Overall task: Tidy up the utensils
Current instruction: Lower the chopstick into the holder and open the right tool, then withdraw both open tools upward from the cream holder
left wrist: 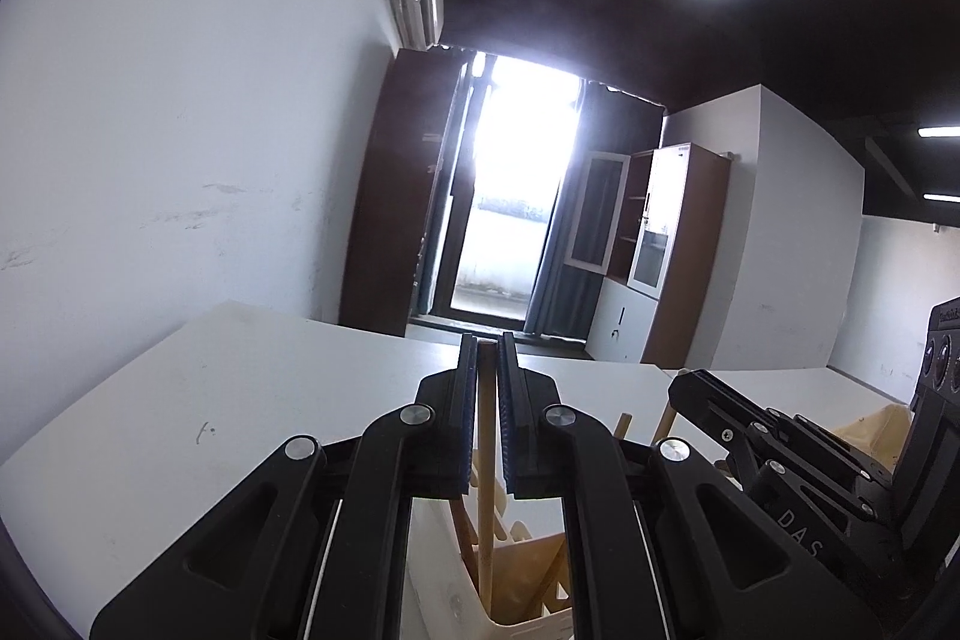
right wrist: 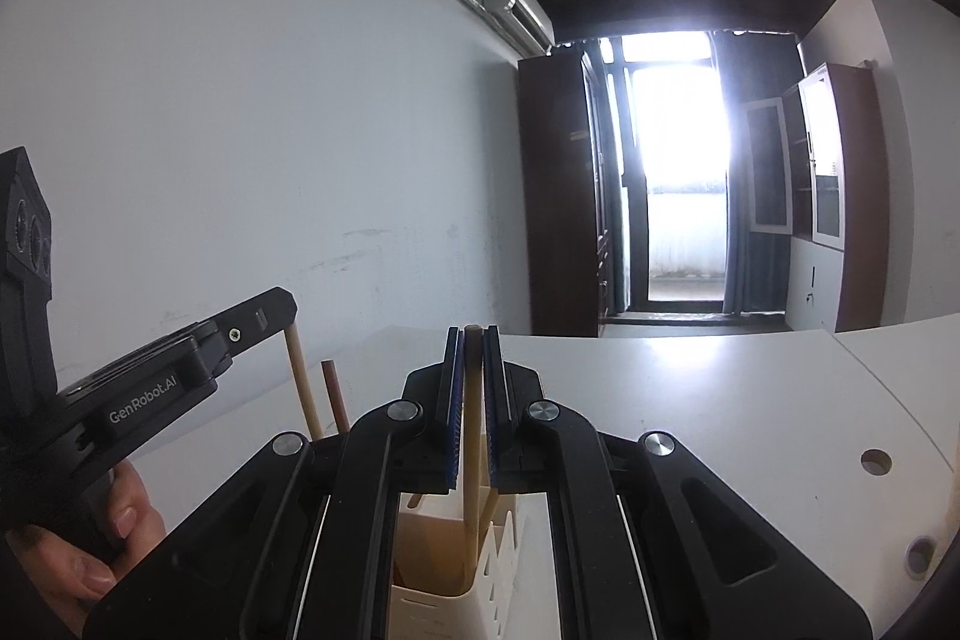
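In the left wrist view my left gripper (left wrist: 486,340) is shut on the top of a slim wooden utensil handle (left wrist: 486,460). The handle stands upright in a cream slotted utensil holder (left wrist: 438,568) below the fingers. In the right wrist view my right gripper (right wrist: 473,334) is shut on a second wooden handle (right wrist: 472,400), which drops into the same holder (right wrist: 420,604). Each gripper shows in the other's view: the right gripper (left wrist: 681,388) at the right, the left gripper (right wrist: 285,307) at the left. The utensils' lower ends are hidden inside the holder.
Further wooden handles (left wrist: 624,424) (right wrist: 335,394) stick up from the holder. It stands on a white table (left wrist: 180,430) with round cable holes (right wrist: 875,460) at the right. A hand (right wrist: 120,520) grips the left tool. A white wall runs along the left.
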A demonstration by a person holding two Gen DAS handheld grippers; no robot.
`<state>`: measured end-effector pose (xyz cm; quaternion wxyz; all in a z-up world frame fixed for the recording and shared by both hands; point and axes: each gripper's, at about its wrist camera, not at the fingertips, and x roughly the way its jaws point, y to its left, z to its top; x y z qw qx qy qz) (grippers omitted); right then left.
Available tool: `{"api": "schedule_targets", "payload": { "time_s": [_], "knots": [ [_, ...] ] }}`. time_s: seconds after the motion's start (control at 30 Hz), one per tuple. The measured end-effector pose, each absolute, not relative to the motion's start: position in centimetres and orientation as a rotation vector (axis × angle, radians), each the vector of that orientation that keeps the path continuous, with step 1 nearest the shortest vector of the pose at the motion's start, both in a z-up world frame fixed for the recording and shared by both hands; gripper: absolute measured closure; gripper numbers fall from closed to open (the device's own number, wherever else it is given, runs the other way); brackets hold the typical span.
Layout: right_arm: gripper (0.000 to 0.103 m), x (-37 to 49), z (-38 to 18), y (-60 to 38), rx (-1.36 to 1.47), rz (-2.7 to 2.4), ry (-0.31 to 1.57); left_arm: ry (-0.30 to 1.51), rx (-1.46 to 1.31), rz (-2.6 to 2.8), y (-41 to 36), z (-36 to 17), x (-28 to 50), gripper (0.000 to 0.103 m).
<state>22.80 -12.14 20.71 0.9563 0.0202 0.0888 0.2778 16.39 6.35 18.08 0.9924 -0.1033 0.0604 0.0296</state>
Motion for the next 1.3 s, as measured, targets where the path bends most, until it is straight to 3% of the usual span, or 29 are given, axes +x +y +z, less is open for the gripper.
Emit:
{"api": "schedule_targets", "payload": {
  "time_s": [0.37, 0.5, 0.8, 1.3],
  "knots": [
    [0.094, 23.4, 20.5, -12.5, 0.045, 0.538, 0.217, 0.152, -0.198, 0.061, 6.4, 18.1, 16.8, 0.096],
    [0.082, 23.7, 20.6, -13.0, 0.065, 0.519, 0.226, 0.139, -0.197, 0.057, 6.5, 18.4, 16.3, 0.092],
    [0.078, 23.7, 20.4, -13.3, 0.059, 0.51, 0.234, 0.14, -0.202, 0.07, 7.0, 18.6, 15.2, 0.091],
    [0.058, 21.0, 19.7, -13.4, -0.007, 0.492, 0.264, 0.23, -0.121, 0.072, 5.2, 17.9, 12.3, 0.067]
  ]
}}
